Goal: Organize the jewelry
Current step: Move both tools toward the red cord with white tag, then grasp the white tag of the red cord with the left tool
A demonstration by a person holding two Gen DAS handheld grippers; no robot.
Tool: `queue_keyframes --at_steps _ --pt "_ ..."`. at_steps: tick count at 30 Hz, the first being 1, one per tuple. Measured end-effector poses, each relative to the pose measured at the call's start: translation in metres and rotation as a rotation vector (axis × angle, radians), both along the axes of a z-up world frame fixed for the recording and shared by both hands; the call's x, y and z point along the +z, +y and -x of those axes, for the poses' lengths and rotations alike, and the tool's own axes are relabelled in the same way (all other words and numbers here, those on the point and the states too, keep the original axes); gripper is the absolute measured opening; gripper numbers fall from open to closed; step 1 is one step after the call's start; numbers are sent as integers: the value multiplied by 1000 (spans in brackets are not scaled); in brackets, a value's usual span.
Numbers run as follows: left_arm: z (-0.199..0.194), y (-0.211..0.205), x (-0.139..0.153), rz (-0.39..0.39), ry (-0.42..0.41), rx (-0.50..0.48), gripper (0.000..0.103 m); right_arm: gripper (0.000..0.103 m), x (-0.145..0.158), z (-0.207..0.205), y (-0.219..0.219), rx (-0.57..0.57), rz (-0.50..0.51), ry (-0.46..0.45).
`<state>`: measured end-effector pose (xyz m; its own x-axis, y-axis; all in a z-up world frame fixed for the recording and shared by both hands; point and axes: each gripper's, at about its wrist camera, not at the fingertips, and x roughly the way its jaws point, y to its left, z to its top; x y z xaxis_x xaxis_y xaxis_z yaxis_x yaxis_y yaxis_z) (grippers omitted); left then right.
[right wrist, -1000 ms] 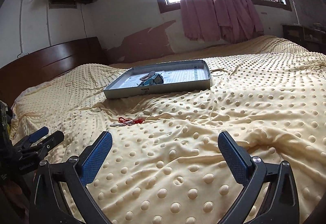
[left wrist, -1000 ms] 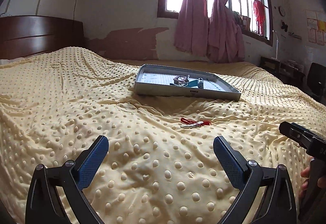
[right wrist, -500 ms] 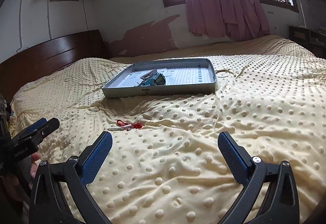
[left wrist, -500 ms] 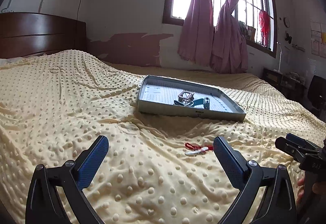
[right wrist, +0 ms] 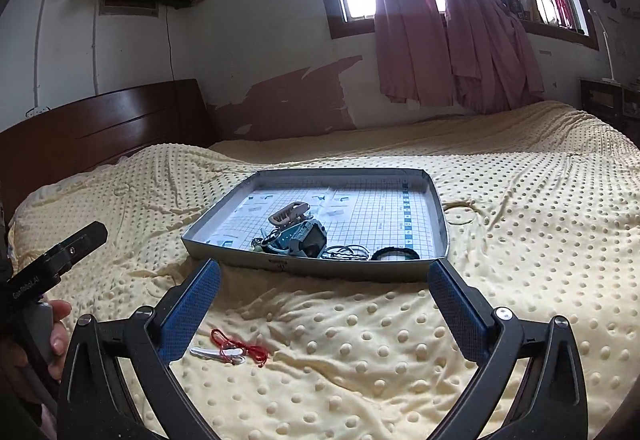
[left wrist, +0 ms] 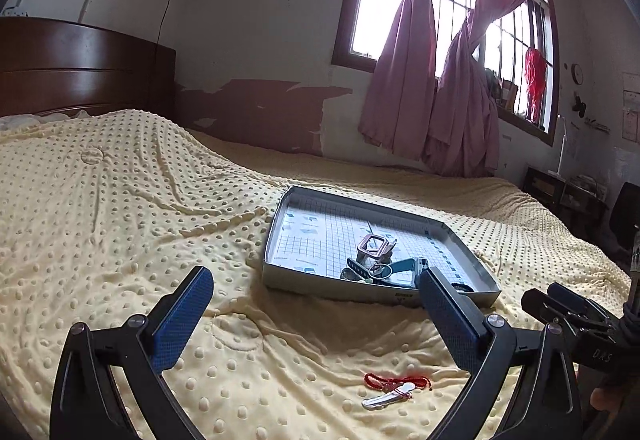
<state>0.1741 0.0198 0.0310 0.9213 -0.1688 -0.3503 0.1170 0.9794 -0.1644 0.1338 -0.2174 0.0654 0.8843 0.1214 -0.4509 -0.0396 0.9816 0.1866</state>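
I have both grippers low over the bed, which is covered by a pale yellow blanket with raised dots (left wrist: 120, 208). My left gripper (left wrist: 316, 316) has its blue-padded jaws spread wide with nothing between them, and my right gripper (right wrist: 324, 304) is the same, jaws fully apart and empty. The shallow grey metal tray with a grid-printed liner (right wrist: 440, 216) sits on the blanket toward the middle of the bed, ahead of both grippers. Inside it, close to its near edge, lies a small heap of jewelry: a rose-gold square buckle piece (left wrist: 375, 245) on top, a teal strap or watch piece (right wrist: 308, 236) against it, and a black ring-shaped band (right wrist: 396, 253) near the tray's near right corner. Outside the tray, on the blanket between the tray and me, lies a thin red cord with a small white pendant (right wrist: 236, 348); in the left wrist view it (left wrist: 394, 390) shows just inside my right-hand jaw, not touched by either gripper. A dark wooden headboard (right wrist: 100, 128) stands at the left end of the bed, and pink curtains (right wrist: 420, 20) hang at the window behind.
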Motion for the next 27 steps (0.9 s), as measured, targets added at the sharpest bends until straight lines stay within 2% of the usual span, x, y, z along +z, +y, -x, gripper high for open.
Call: queue_keyframes --at_steps 7,15,16,18,20,21,24,26,27 --pt "-16 -11 -22 -70 84 -30 103 102 -13 -22 13 75 56 87" --pt "-12 -16 -38 -89 110 -57 103 101 -28 -23 14 129 48 120" --pt "-12 -17 -40 -92 114 -63 103 99 -30 -23 15 141 51 129" --pt "-11 -18 -45 -95 131 -87 103 87 -33 -22 19 160 62 146" --pt "-10 -19 -49 -102 144 -105 103 65 -37 -23 21 175 68 167" --pt "-10 -19 -51 -104 146 -114 103 62 -39 -24 21 185 64 175" --pt "-8 -21 -57 -106 159 -157 90 59 -43 -24 23 226 58 187" --pt "-10 -22 -62 -103 177 -193 77 48 -46 -25 25 252 63 201" --pt "-10 -22 -65 -99 186 -212 74 46 -48 -25 26 266 60 209"
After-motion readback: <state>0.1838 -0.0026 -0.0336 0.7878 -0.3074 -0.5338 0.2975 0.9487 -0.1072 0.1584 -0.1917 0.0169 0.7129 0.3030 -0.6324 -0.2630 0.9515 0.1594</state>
